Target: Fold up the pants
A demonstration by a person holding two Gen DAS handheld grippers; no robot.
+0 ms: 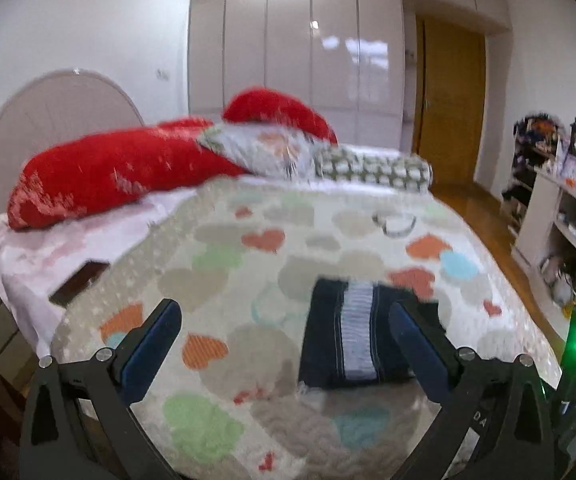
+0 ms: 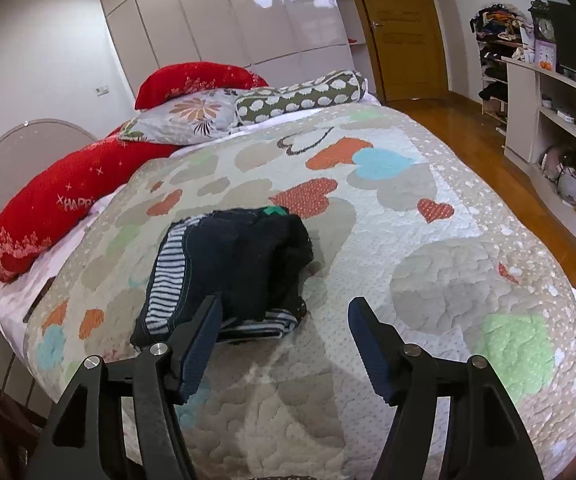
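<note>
Pants (image 2: 227, 268) folded in a bundle on quilt (image 2: 428, 300): soft, light, limp; best pinched at the thick folded edge. Left gripper (image 1: 283, 344) and right gripper (image 2: 283, 328) both spread, empty.

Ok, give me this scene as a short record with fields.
surface: bed with a heart-print quilt
pants: dark pants with striped side bands, folded into a compact bundle on the quilt
left gripper: open, nothing between the fingers
right gripper: open, holding nothing, pants just beyond its left finger
behind: red pillows, flowered pillow
</note>
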